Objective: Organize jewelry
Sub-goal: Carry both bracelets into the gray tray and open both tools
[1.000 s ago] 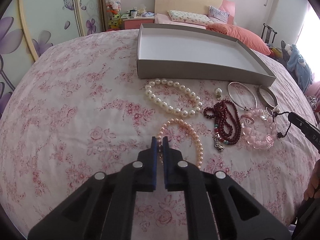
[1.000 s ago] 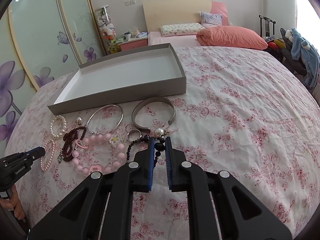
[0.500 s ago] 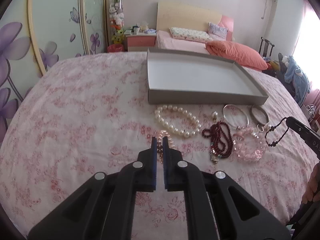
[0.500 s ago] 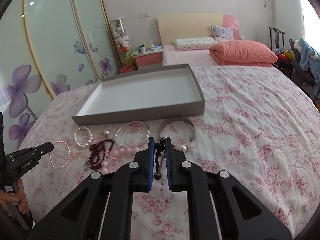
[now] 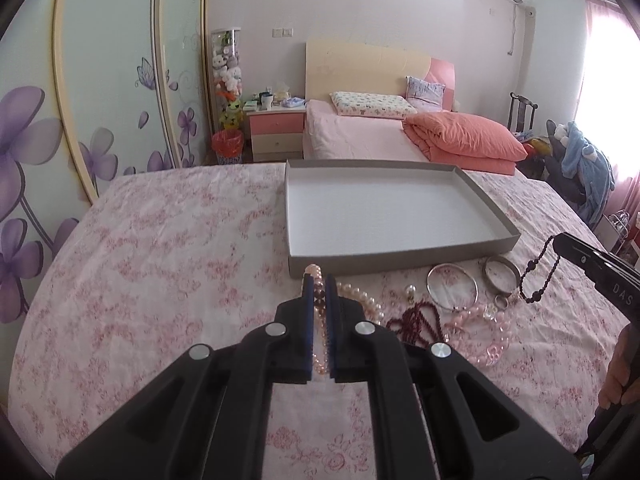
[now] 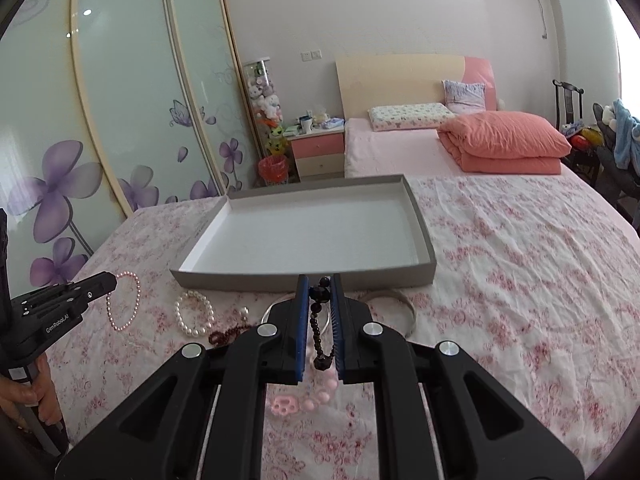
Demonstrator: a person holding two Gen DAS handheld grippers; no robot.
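Observation:
A shallow grey tray (image 5: 400, 266) (image 6: 260, 282) with a white floor lies on the pink floral cloth. My left gripper (image 5: 319, 280) (image 6: 110, 285) is shut on a pink pearl bracelet (image 5: 320, 346) (image 6: 124, 300), which hangs clear of the cloth just before the tray's near wall. My right gripper (image 6: 319, 280) (image 5: 560, 242) is shut on a dark bead bracelet (image 6: 318, 320) (image 5: 536, 276), dangling above the other jewelry. On the cloth lie a white pearl bracelet (image 5: 360, 298) (image 6: 195, 314), a dark red bead string (image 5: 416, 320), a pink chunky bracelet (image 5: 480, 320) (image 6: 316, 398), a silver bangle (image 5: 429, 286) and a silver cuff (image 5: 490, 280) (image 6: 404, 304).
The tray holds nothing. A person's hands (image 5: 620, 376) (image 6: 28, 392) grip the handles at the frame edges. Behind the cloth-covered surface stand a bed with orange bedding (image 5: 460, 140), a pink nightstand (image 5: 276, 132) and flower-patterned sliding doors (image 6: 120, 100).
Both grippers have risen and tipped upward. The pink pearl bracelet and the dark bead bracelet have come up off the cloth with them; the other jewelry has stayed put.

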